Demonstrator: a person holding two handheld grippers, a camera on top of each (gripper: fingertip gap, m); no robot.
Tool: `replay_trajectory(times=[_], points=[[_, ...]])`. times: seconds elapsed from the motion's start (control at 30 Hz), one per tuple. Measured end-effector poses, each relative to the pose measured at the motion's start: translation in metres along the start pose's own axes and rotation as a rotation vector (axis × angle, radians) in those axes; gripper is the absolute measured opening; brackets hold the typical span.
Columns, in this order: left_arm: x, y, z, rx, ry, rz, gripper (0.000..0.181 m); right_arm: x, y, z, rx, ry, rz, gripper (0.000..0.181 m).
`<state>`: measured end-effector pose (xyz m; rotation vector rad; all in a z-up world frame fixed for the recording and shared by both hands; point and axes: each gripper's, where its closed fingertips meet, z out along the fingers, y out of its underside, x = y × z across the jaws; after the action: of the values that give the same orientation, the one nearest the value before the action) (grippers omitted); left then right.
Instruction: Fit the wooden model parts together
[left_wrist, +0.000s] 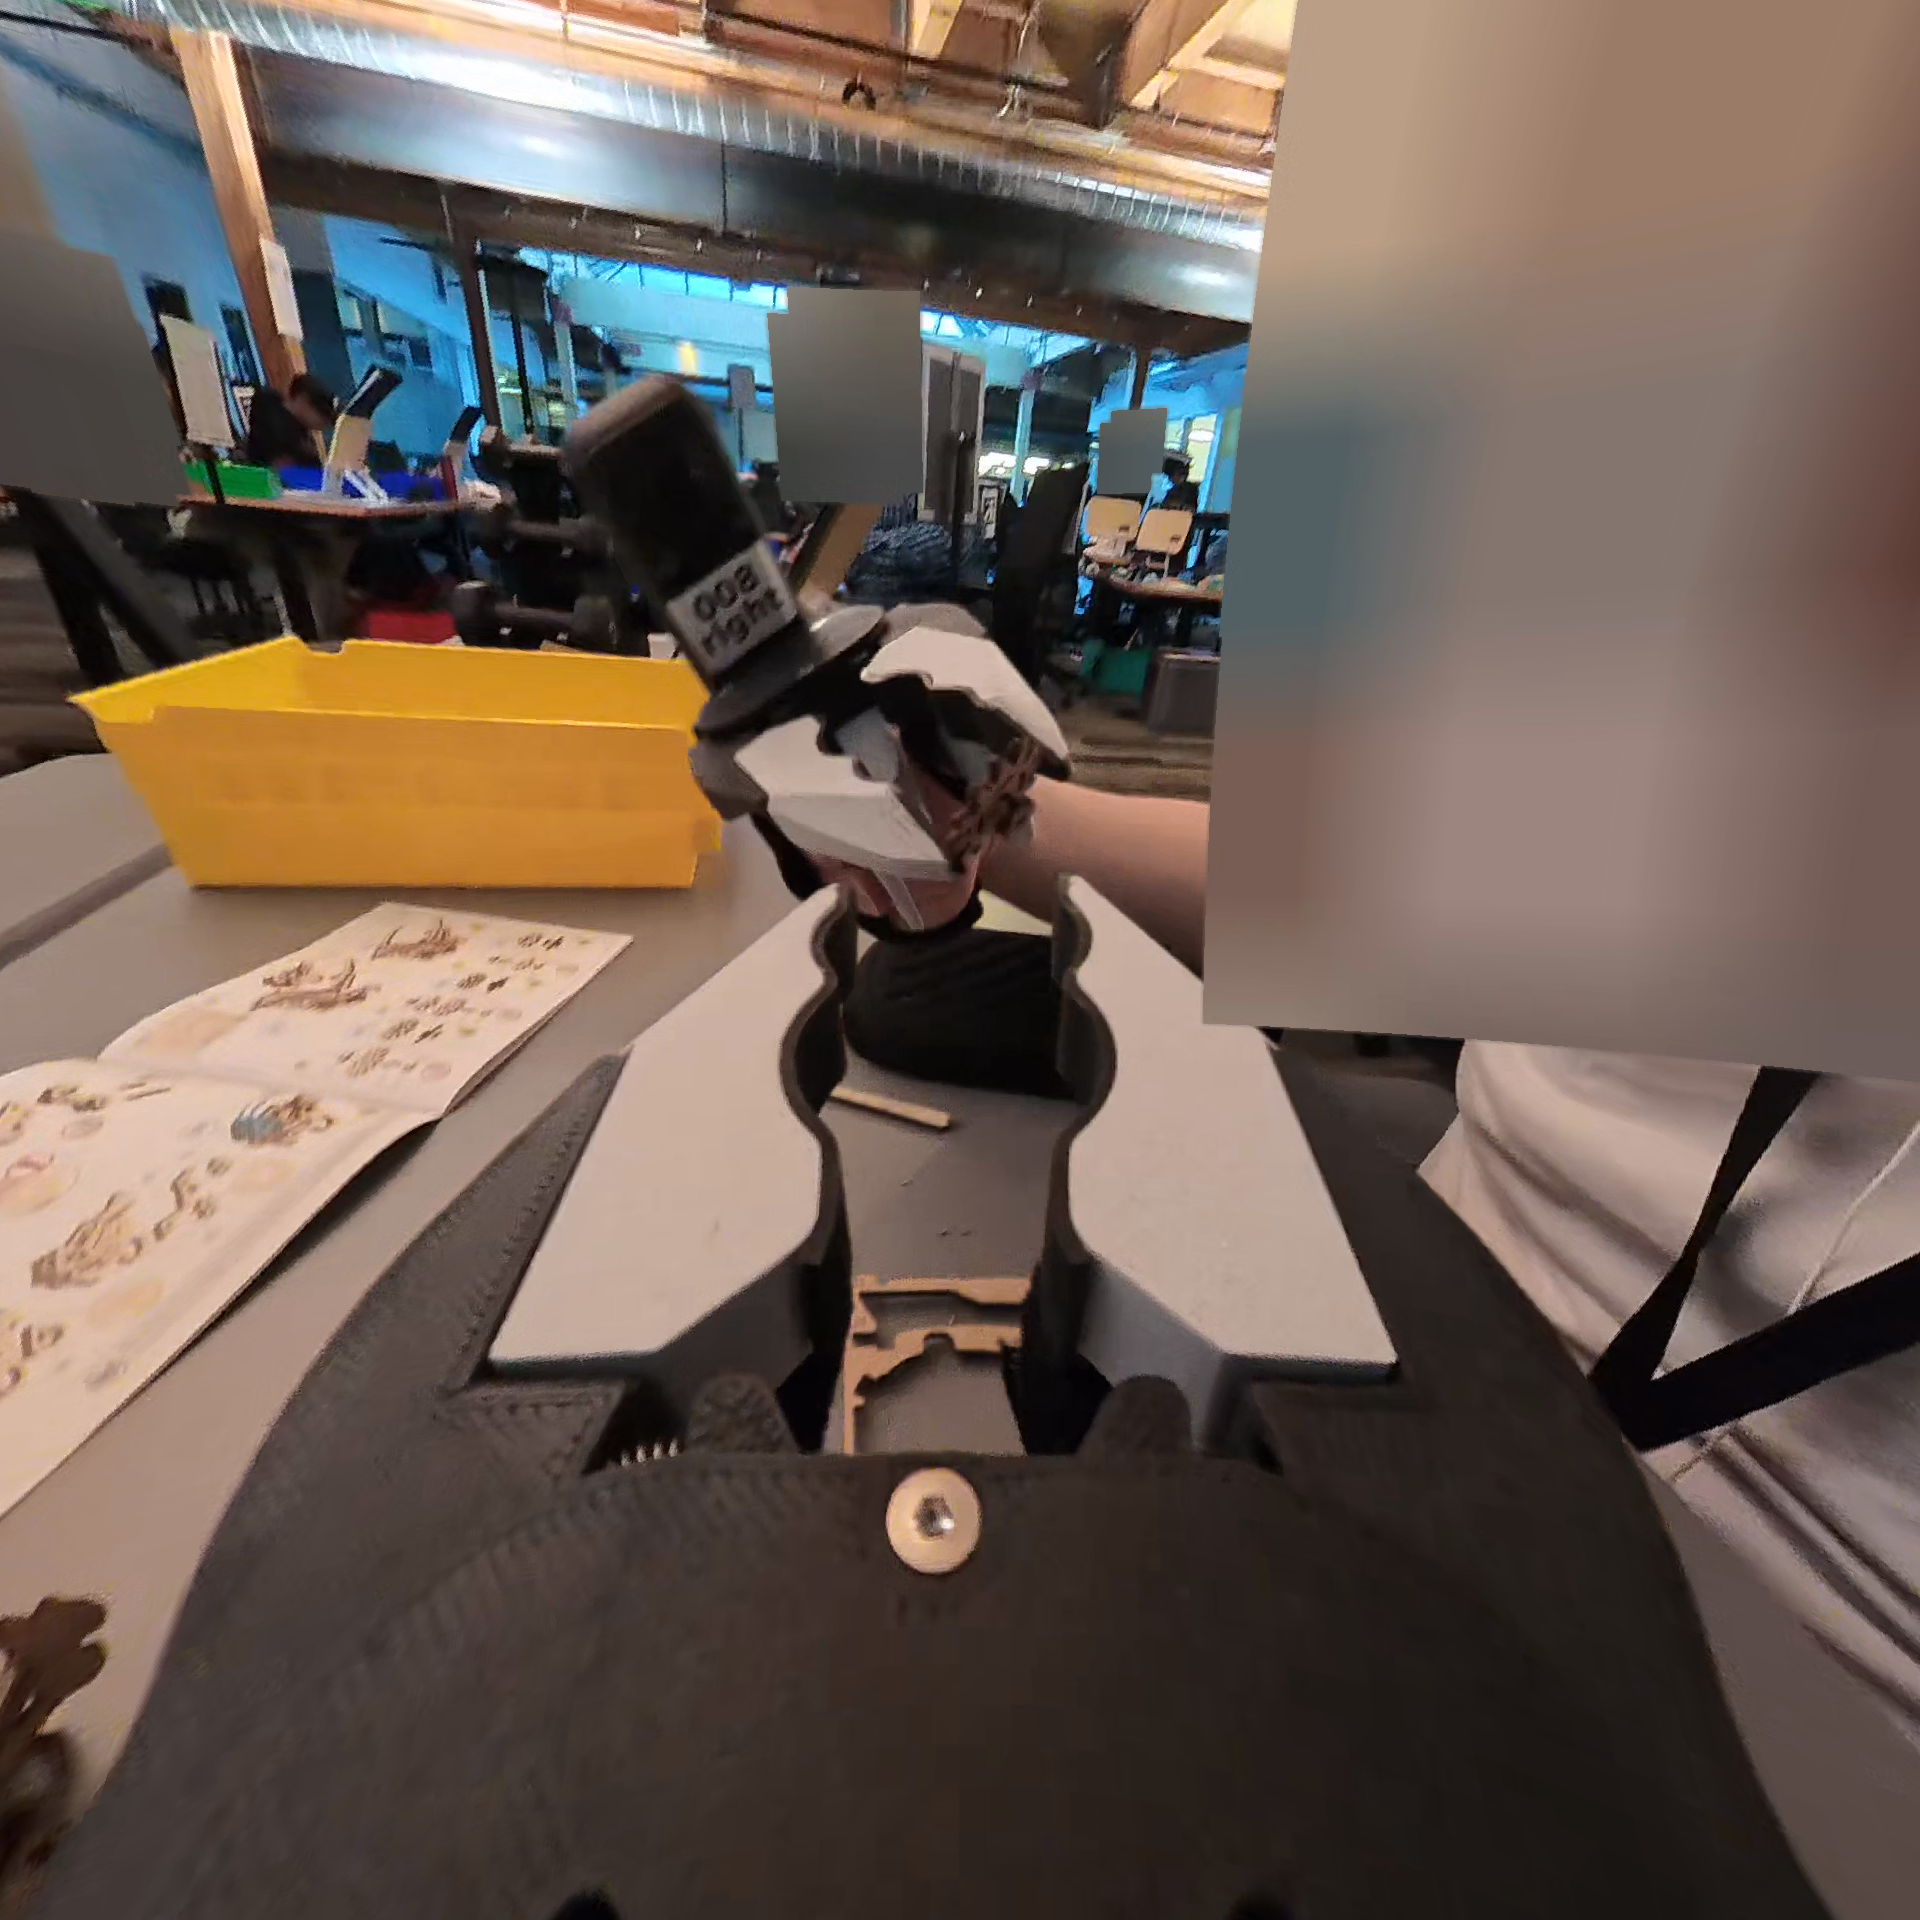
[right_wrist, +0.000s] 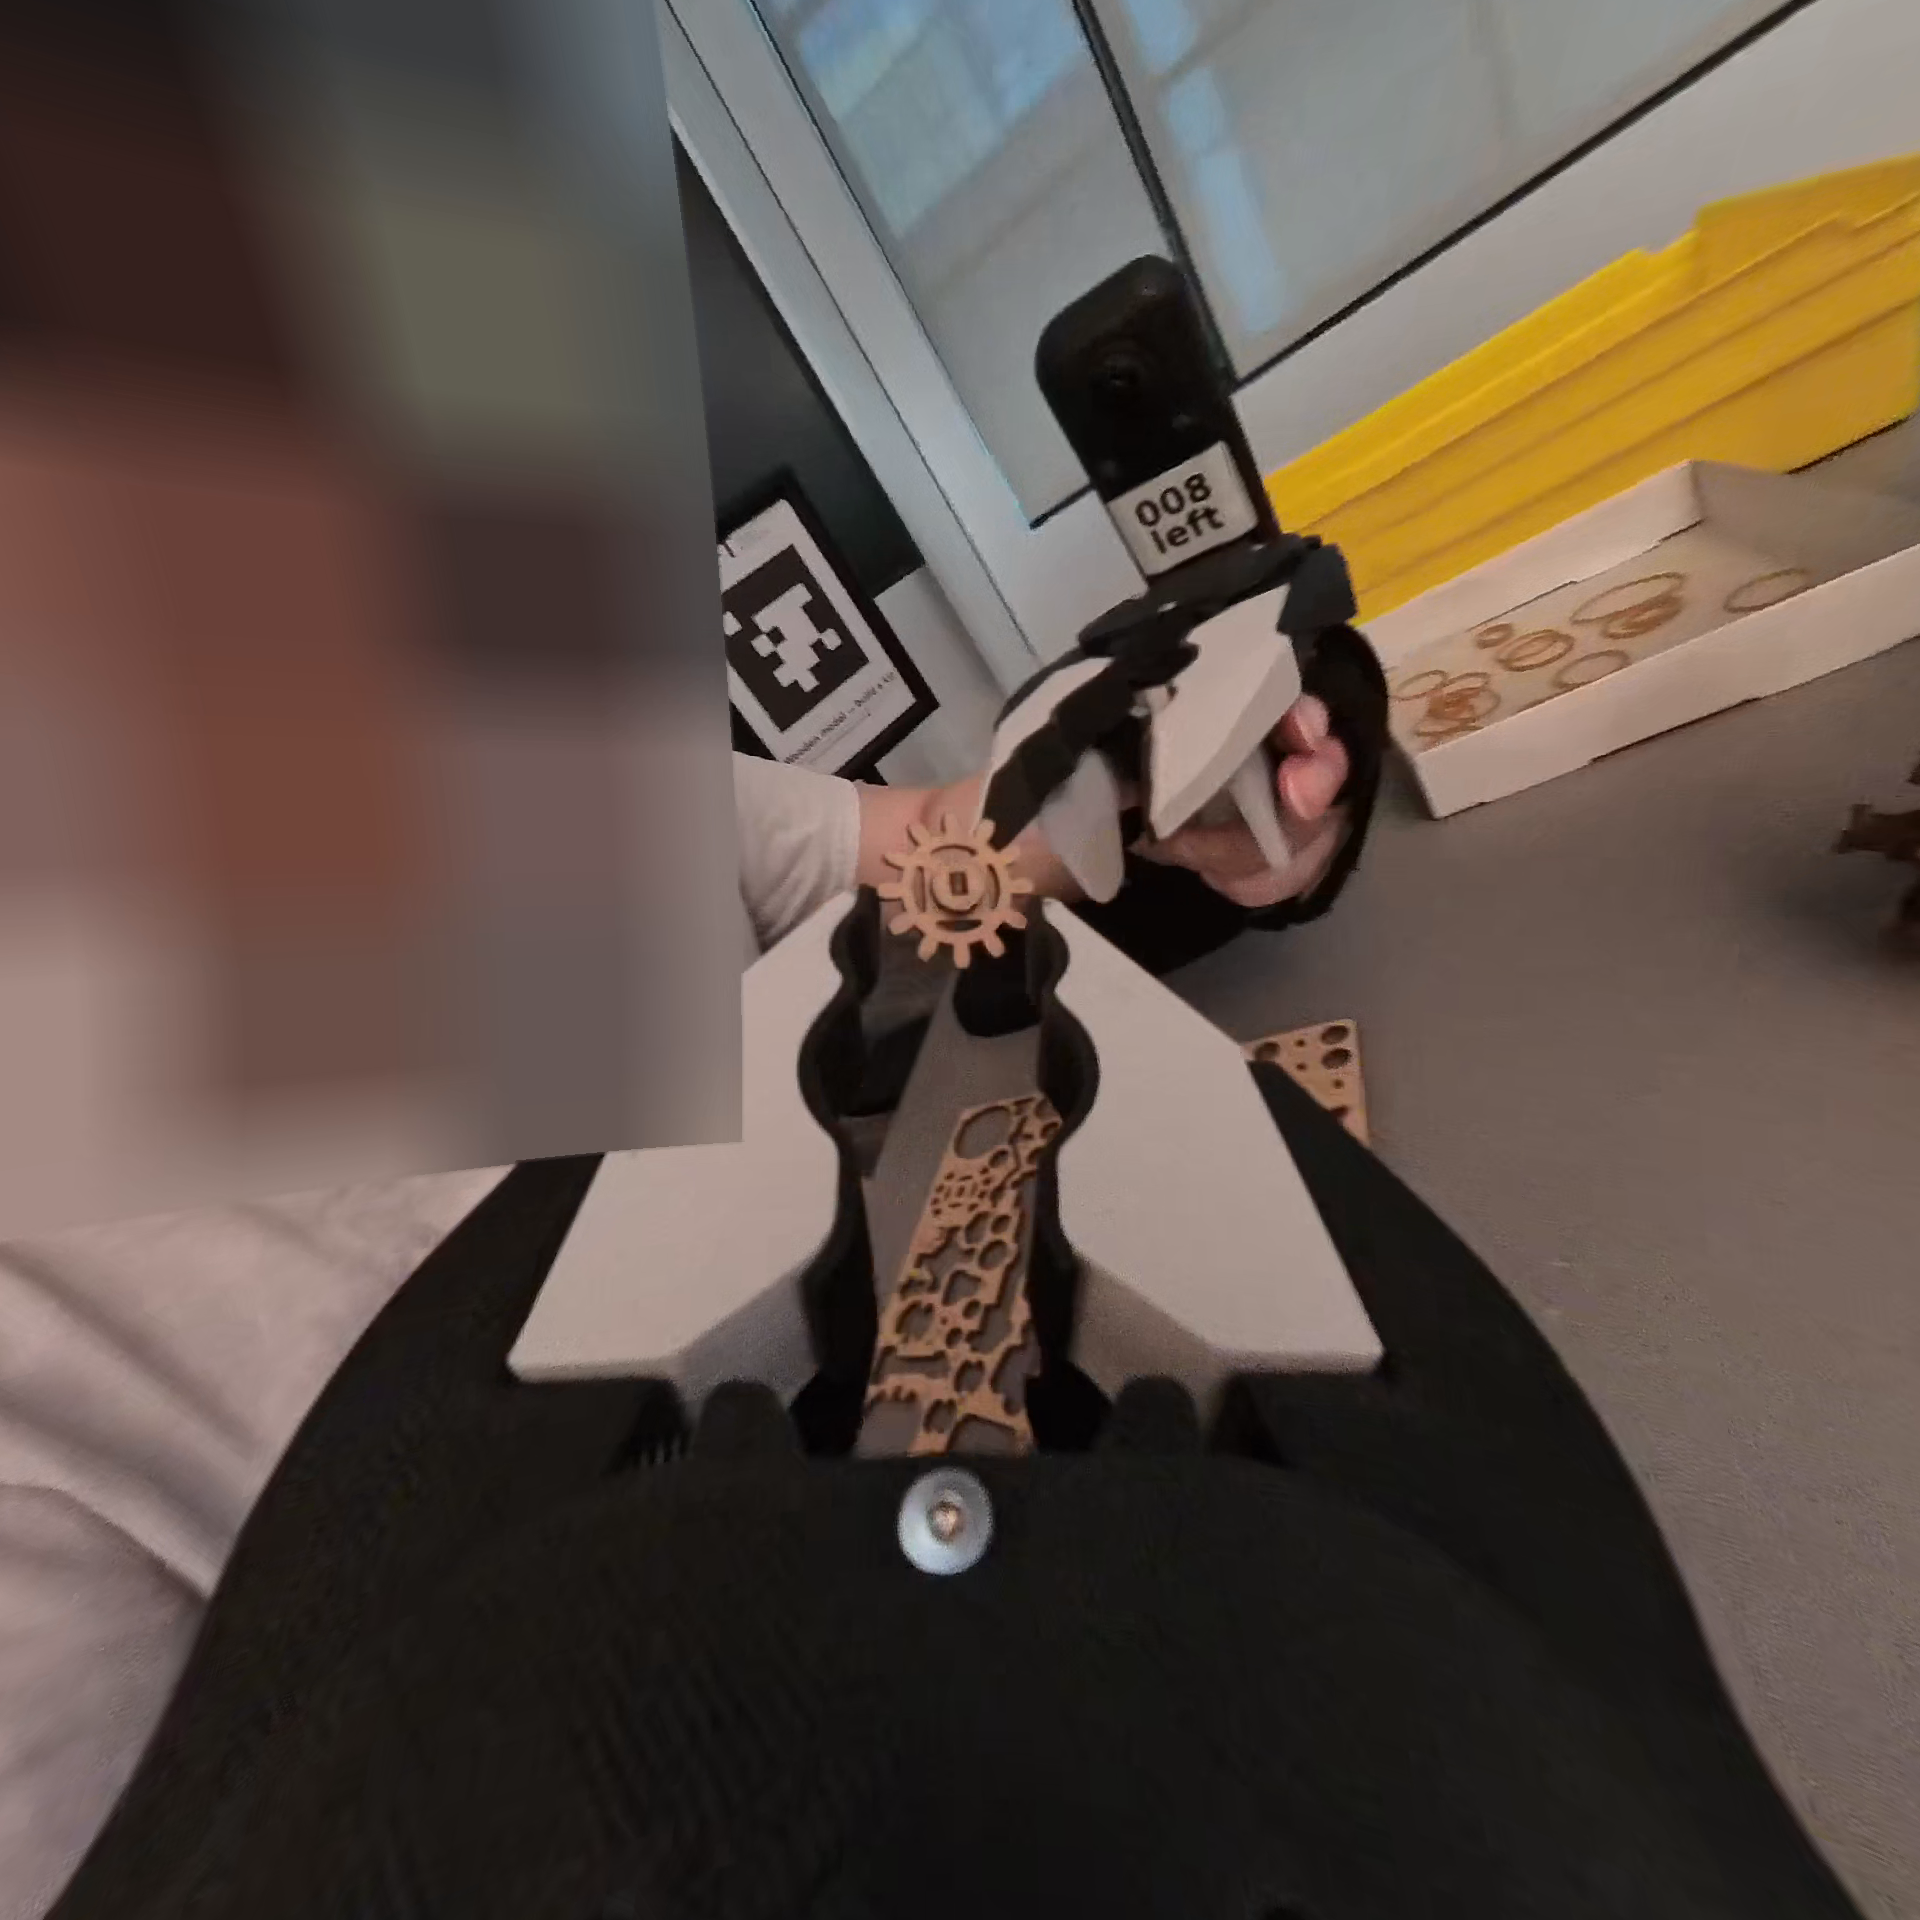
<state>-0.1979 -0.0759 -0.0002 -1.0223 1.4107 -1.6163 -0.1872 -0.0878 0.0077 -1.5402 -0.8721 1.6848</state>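
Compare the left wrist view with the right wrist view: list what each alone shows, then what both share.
Left wrist view only: an open instruction booklet and a small wooden stick on the table. Right wrist view only: a white tray of wooden rings, a perforated wooden sheet and a black-and-white marker card. Both: the yellow bin, the table, and the wooden gear gripped by the right tool, with the left tool open.

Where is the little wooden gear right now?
The gear is pinched at the tips of the right tongs, held above the grey table just in front of the left tongs.
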Motion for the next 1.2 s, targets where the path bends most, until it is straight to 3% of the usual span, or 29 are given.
replay_trajectory(times=[0.13, 0.3, 0.47, 0.63, 0.83, 0.93, 1.03, 1.2], points=[[0.015, -0.008, 0.005, 0.032, 0.044, 0.042, 0.025, -0.013, 0.001, 0.007, 0.020, -0.155, 0.155, 0.024], [0.026, 0.005, 0.013, -0.096, 0.007, 0.283, 0.018, -0.004, 0.027, 0.011, -0.136, -0.053, 0.065, 0.025], [0.032, 0.023, 0.018, -0.185, 0.020, 0.369, 0.008, -0.007, 0.032, 0.009, -0.177, -0.035, 0.031, 0.024], [0.031, 0.028, 0.020, -0.191, -0.010, 0.453, 0.002, -0.005, 0.040, 0.008, -0.221, -0.013, 0.027, 0.024], [0.024, 0.026, 0.018, -0.171, -0.055, 0.471, 0.000, 0.000, 0.032, 0.007, -0.159, -0.004, 0.027, 0.024], [0.018, 0.023, 0.016, -0.149, -0.079, 0.448, 0.000, -0.003, 0.015, 0.003, -0.086, 0.043, -0.139, 0.031], [0.016, 0.016, 0.013, -0.106, -0.086, 0.416, 0.000, -0.013, -0.003, -0.001, -0.018, 0.138, -0.449, 0.036], [0.020, 0.005, 0.011, -0.054, -0.106, 0.505, 0.000, -0.016, -0.001, 0.002, -0.101, 0.347, -0.885, 0.039]])
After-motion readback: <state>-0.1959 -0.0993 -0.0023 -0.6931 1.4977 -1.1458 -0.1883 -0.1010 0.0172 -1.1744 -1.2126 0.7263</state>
